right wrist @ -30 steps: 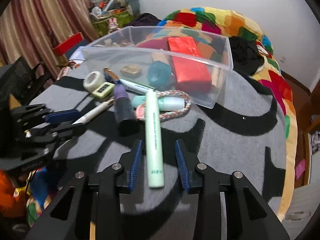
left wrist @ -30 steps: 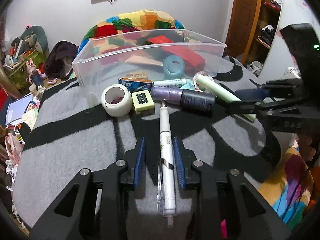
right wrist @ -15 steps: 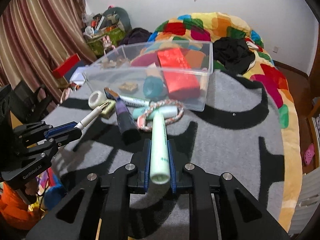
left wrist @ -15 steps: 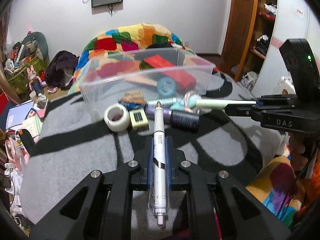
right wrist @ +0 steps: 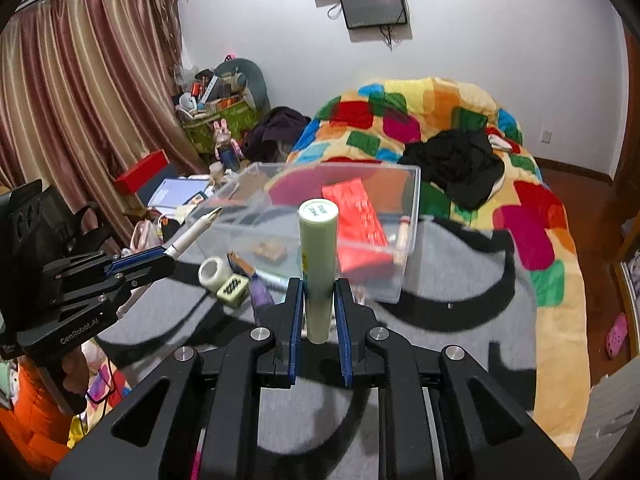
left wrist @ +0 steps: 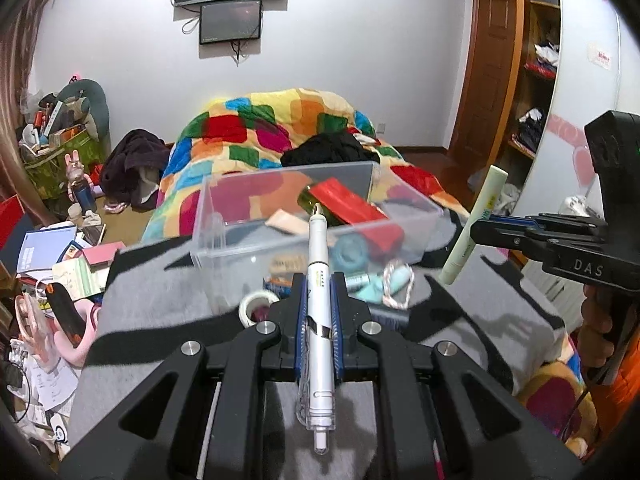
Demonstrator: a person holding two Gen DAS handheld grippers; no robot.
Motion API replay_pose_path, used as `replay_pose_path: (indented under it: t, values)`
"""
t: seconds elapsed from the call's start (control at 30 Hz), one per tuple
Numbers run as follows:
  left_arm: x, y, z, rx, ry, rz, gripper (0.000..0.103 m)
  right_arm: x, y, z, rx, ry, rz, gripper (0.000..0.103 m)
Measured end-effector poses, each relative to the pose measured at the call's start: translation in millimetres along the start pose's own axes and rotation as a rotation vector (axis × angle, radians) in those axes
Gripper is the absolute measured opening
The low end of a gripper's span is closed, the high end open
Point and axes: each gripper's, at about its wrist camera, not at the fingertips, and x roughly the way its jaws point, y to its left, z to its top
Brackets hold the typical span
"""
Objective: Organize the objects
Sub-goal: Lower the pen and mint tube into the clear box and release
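My left gripper (left wrist: 319,292) is shut on a white pen (left wrist: 318,280), held above the grey table with its tip toward the clear plastic bin (left wrist: 240,240). My right gripper (right wrist: 318,300) is shut on a pale green tube (right wrist: 318,264), tilted up, cap toward the bin (right wrist: 408,216). The tube also shows at the right of the left wrist view (left wrist: 476,224), and the pen at the left of the right wrist view (right wrist: 192,234). The bin holds a red box (right wrist: 356,216) and a teal tape ring (left wrist: 350,252).
On the grey cloth in front of the bin lie a white tape roll (right wrist: 212,272), a pale green block with black dots (right wrist: 233,289), a purple tube (right wrist: 260,292) and a teal tube with a braided cord (left wrist: 394,280). A colourful quilt (right wrist: 440,120) lies behind.
Both grippers closed on their items, the pen and the green tube, and lifted them off the table. Both have risen and tilted upward toward the bin.
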Motion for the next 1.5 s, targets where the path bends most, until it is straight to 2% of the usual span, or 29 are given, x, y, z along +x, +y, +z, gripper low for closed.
replay_pose_path:
  t: [0.13,0.3,0.57,0.73,0.9,1.07,1.23,1.5]
  values:
    - [6.0,10.4,11.8,-0.035,-0.004,-0.004,0.01,0.0,-1.3,15.4,0.002,-0.038,-0.007,0.014]
    - [18.2,22.3,25.0,-0.063,0.0,0.034,0.01,0.0,2.3,36.7,-0.025,-0.078,-0.051,0.014]
    - [39.3,32.1,42.6,-0.082,0.017,0.03,0.01,9.8,-5.1,60.9,-0.03,-0.101,-0.12,0.014]
    - [62.9,36.9,49.3,-0.101,0.071,-0.002,0.01,40.8,-6.9,64.6,-0.068,-0.036,-0.197,0.014]
    - [77.7,34.0,53.8,-0.113,0.107,-0.035,0.011,71.0,-4.8,61.1,-0.089,0.036,-0.196,0.014]
    - [68.3,25.7,57.1,-0.079,0.079,-0.046,0.028,87.1,5.6,60.1,-0.095,0.085,-0.097,0.017]
    - [50.1,21.9,56.8,-0.047,0.031,-0.029,0.046,83.7,11.0,57.6,-0.105,0.085,-0.06,0.042]
    - [33.2,23.8,44.0,-0.03,0.026,0.003,0.057,63.5,9.2,48.9,-0.089,0.062,-0.047,0.046]
